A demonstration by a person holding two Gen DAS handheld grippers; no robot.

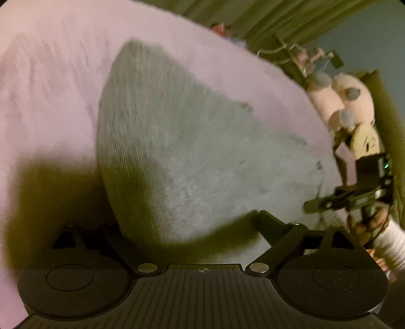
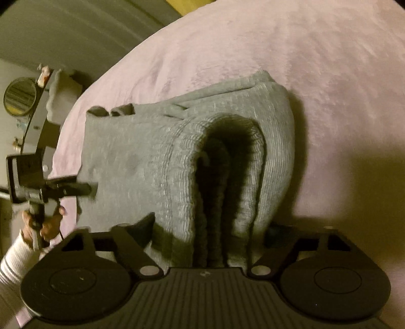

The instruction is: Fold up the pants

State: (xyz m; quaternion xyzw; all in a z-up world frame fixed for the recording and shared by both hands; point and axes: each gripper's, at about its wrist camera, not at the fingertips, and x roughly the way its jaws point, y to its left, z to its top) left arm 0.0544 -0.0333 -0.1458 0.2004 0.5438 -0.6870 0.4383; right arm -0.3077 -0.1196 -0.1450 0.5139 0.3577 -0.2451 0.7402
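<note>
Grey ribbed pants lie folded into a thick bundle on a pink bedspread. In the left wrist view my left gripper stands with its jaws wide apart around the near edge of the pants, not closed. In the right wrist view the pants show a rounded fold with a dark hollow, and my right gripper straddles that fold with its jaws apart. The right gripper also shows in the left wrist view, at the pants' right edge. The left gripper shows in the right wrist view, at the pants' left edge.
The pink bedspread extends around the pants. Plush toys and a rack of small items sit beyond the bed's right side. A round mirror and a dark stand are at the left. Curtains hang behind.
</note>
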